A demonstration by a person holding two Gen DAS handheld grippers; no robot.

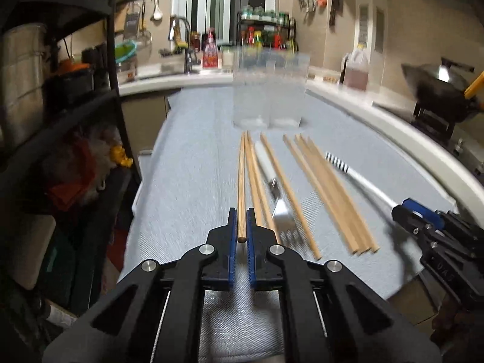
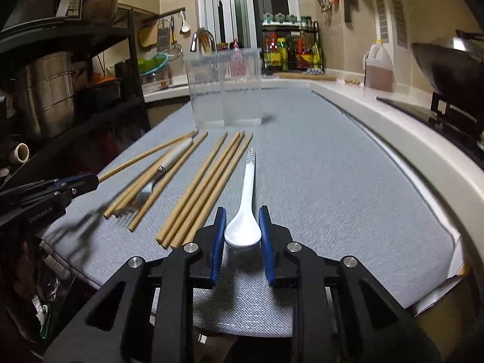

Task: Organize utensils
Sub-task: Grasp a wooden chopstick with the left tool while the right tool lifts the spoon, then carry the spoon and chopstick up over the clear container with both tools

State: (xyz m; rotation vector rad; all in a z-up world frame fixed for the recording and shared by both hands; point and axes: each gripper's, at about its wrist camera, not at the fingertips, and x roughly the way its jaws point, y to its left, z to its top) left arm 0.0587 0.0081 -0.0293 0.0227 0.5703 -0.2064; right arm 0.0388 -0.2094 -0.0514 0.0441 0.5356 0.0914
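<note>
My left gripper [image 1: 241,227] is shut on one wooden chopstick [image 1: 241,187] and holds it raised off the grey mat; it also shows in the right wrist view [image 2: 145,155]. Several more chopsticks [image 1: 329,193] and a fork [image 1: 279,208] with a white handle lie on the mat. My right gripper [image 2: 242,227] is shut on the bowl of a white ceramic spoon [image 2: 245,220], whose handle points away. A clear two-compartment holder [image 1: 269,90] stands empty behind the utensils, also in the right wrist view [image 2: 225,87].
A black shelf rack [image 1: 60,121] with pots stands at the left. A white counter edge [image 2: 408,139] runs along the right, with a wok [image 2: 447,63] on a stove. A sink, bottles and an oil jug [image 2: 378,66] are at the back.
</note>
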